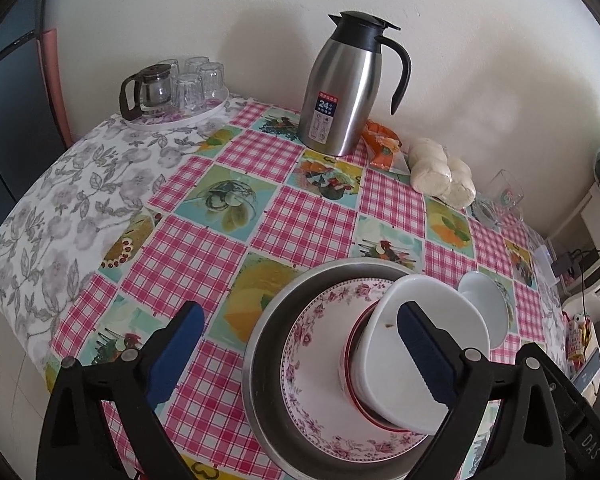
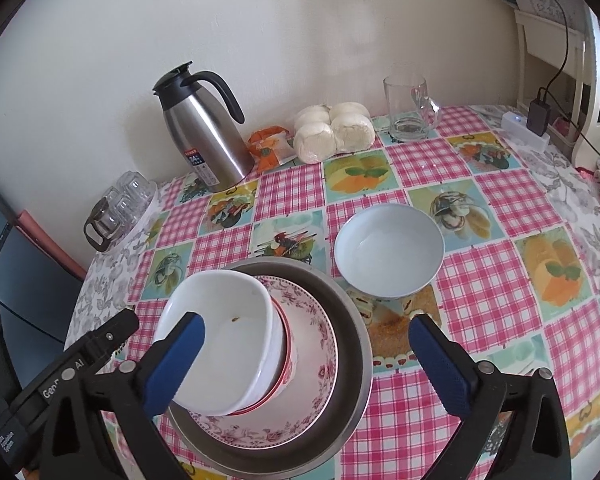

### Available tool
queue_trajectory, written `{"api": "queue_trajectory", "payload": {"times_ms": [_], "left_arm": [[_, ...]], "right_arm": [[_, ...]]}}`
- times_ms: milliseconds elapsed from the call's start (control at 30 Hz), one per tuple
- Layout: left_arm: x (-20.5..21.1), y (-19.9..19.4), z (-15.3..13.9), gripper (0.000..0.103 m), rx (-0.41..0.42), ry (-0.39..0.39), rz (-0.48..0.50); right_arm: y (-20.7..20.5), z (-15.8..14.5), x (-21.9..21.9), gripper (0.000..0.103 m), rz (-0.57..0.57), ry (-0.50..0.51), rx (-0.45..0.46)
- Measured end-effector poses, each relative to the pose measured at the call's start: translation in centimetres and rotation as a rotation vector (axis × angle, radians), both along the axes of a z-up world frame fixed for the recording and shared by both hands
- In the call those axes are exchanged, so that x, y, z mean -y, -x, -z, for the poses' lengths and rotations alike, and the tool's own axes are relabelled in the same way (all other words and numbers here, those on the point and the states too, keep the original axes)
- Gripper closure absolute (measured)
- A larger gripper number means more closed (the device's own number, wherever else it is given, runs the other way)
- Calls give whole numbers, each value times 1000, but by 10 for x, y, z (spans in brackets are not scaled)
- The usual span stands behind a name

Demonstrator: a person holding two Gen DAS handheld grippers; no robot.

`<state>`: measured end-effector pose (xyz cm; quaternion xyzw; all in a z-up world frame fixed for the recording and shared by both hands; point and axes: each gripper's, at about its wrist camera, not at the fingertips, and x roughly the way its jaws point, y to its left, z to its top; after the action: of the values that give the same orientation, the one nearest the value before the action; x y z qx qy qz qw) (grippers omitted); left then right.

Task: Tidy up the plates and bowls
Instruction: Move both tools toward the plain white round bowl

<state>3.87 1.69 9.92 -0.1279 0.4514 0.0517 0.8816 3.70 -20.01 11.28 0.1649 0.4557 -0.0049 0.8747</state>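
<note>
A steel pan point(image 1: 266, 344) point(image 2: 352, 344) holds a pink-flowered plate point(image 1: 320, 364) point(image 2: 320, 360). On the plate stands a red-rimmed bowl with a white square bowl point(image 1: 432, 320) point(image 2: 224, 332) nested in it. A separate white round bowl point(image 1: 486, 308) point(image 2: 390, 252) sits on the tablecloth just right of the pan. My left gripper point(image 1: 300, 356) is open above the stack's left side. My right gripper point(image 2: 308, 364) is open above the pan, empty, the round bowl lying beyond its right finger.
A steel thermos jug point(image 1: 348, 88) point(image 2: 204, 128), a bag of buns point(image 1: 440, 172) point(image 2: 332, 130), an orange packet point(image 1: 382, 144) and a glass mug point(image 2: 410, 108) stand along the wall. A tray of glasses point(image 1: 176, 88) point(image 2: 120, 208) is at the far left corner.
</note>
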Motion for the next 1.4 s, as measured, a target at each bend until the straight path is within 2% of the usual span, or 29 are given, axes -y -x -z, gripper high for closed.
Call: {"api": "queue_trajectory", "payload": {"times_ms": [233,433,600,867,1133,1267,1400], "left_arm": [[10,0,-4,5,37,0,3],[28,-2,-16,5,113,-2,43],[48,-5,-33,5,193,8,99],[90,-12,-51,5,251,11,216],[135,-31,-48,5,231,20,303],[158,-47,-36,5,156,-2,356],[174,-59,-22,5,106,-44,364]], "right_arm": [[3,-5,8,0,-5,23,49],[4,-6,26,0,29,26,73],[6,-5,51,0,94,16,90],[4,2,95,0,176,-10,87],[-1,16,135,0,237,-54,47],[-7,27,146,0,248,-73,24],[-16,46,155,0,259,-69,-27]]}}
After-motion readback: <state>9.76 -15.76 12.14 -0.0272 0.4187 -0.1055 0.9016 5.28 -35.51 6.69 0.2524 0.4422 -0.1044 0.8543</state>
